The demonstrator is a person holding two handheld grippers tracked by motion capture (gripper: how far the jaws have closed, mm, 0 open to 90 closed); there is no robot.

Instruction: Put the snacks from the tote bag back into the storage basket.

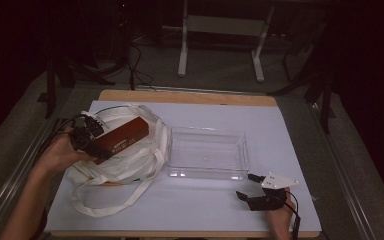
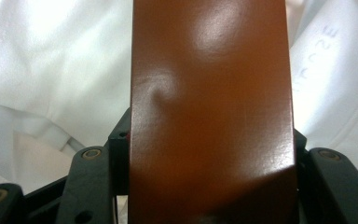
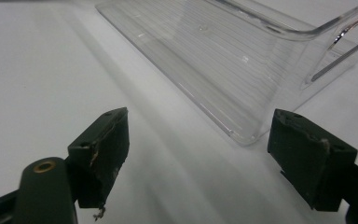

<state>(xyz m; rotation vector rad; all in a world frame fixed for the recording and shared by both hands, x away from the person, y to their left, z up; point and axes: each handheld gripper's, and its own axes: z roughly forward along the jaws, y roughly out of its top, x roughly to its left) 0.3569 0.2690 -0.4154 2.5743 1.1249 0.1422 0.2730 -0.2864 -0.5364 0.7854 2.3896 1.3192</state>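
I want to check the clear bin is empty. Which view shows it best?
The high view: the whole bin shows from above, with nothing in it. The right gripper view shows just one near corner and wall; the left gripper view shows box and bag instead.

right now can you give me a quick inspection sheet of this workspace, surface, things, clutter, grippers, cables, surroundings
surface: table under a white sheet, wooden edge showing at the far side
things: brown box held over the white tote bag; clear tray at centre, nothing in it
clutter: nothing seen
grippers: left gripper shut on the box, jaws at its sides; right gripper open, low near the tray's near right corner, holding nothing
cables: one trails from each gripper; more lie on the floor beyond the table
surroundings: dark room, grey floor, white stand legs behind the table
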